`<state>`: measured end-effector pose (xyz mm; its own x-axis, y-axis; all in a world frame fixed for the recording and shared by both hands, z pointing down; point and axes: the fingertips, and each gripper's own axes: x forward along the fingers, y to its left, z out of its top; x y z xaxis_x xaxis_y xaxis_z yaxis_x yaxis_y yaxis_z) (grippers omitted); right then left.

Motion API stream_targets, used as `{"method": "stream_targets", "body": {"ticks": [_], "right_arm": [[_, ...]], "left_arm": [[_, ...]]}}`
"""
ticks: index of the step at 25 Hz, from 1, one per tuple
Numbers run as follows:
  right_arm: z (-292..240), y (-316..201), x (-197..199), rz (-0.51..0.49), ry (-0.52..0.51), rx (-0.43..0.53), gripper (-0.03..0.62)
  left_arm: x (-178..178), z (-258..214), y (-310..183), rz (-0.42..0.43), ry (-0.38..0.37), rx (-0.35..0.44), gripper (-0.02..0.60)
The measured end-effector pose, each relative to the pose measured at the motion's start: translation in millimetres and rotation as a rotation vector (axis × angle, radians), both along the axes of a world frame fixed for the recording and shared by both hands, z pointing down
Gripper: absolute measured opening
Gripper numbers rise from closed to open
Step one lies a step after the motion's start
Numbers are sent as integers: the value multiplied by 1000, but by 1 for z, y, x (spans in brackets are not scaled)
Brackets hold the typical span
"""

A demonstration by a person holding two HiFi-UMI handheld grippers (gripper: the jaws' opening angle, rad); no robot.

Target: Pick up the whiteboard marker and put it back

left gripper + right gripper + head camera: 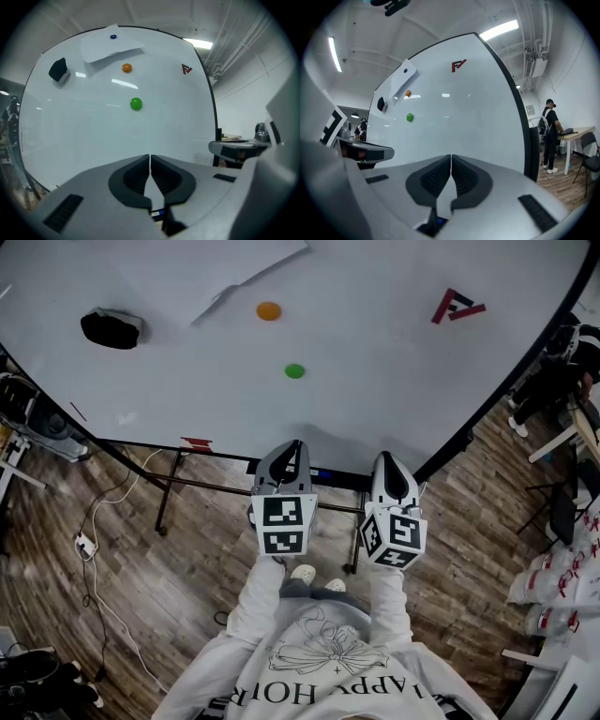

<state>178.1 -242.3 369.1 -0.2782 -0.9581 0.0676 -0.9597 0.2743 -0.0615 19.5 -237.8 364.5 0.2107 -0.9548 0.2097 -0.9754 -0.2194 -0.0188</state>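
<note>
The left gripper (293, 451) and the right gripper (390, 463) are both clenched, jaws together with nothing between them. They are held side by side just before the lower edge of the large white whiteboard (394, 381). A small red object (197, 442) lies at that edge, left of the left gripper. Whether it is the whiteboard marker cannot be told.

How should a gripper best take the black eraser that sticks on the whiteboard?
Grip the black eraser, probably across its long edges, coming straight at the whiteboard face. It stands out as a block, so its sides are free. The left gripper, now shut, must open first.
</note>
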Motion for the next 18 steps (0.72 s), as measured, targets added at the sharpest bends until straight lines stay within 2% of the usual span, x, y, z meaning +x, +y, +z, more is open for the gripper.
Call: {"method": "stream_targets", "body": {"ticks": [18], "right_arm": [[-3,-3,4,6,13,5,8]], "left_arm": [[0,1,-2,4,-6,-5,14]]}}
